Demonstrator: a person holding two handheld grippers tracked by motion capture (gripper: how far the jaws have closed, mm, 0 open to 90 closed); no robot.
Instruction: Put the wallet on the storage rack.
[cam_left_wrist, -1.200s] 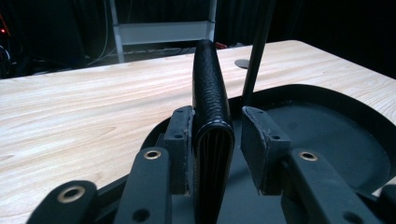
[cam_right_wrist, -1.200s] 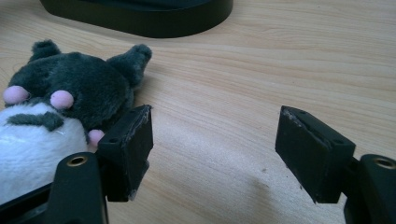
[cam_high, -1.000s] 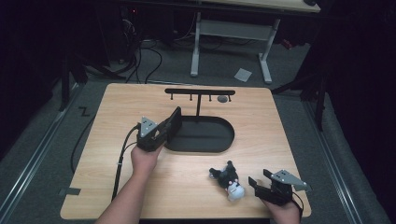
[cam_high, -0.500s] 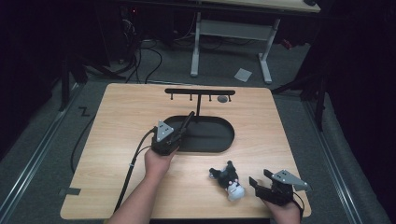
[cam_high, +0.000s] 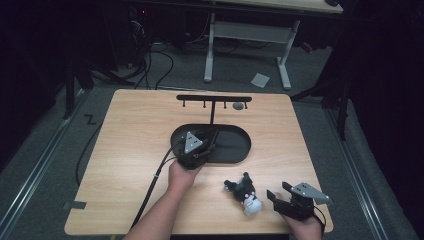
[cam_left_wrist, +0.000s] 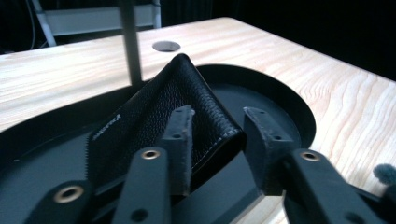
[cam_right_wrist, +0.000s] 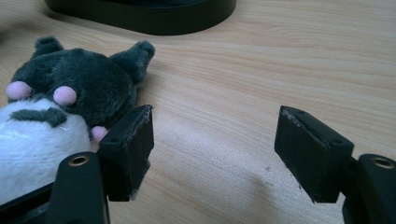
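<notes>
Starting at the left of the high view, we see the left gripper (cam_high: 199, 147) held by a hand (cam_high: 181, 173) over the left end of the black oval tray (cam_high: 235, 147), its cable trailing toward seven o'clock across the wooden table (cam_high: 130, 165). In the left gripper view, a black leather pouch (cam_left_wrist: 177, 112) lies in the tray, folded up into a ridge, with one end between the jaws; they stand a little apart around that folded end, the left jaw against the leather and a small gap before the right jaw, so we cannot tell whether they truly clamp it. At twelve o'clock from the tray rises a thin black stand (cam_high: 213, 102) with a crossbar and small hooks. Moving right, a small plush toy (cam_high: 245, 192) in grey and white lies on the table at about five o'clock from the tray. Farthest right, near the table's front edge, the right gripper (cam_high: 290, 200) rests with its jaws spread wide and empty; in the right gripper view the plush toy (cam_right_wrist: 60, 107) lies just beside the left jaw, at about ten o'clock.
</notes>
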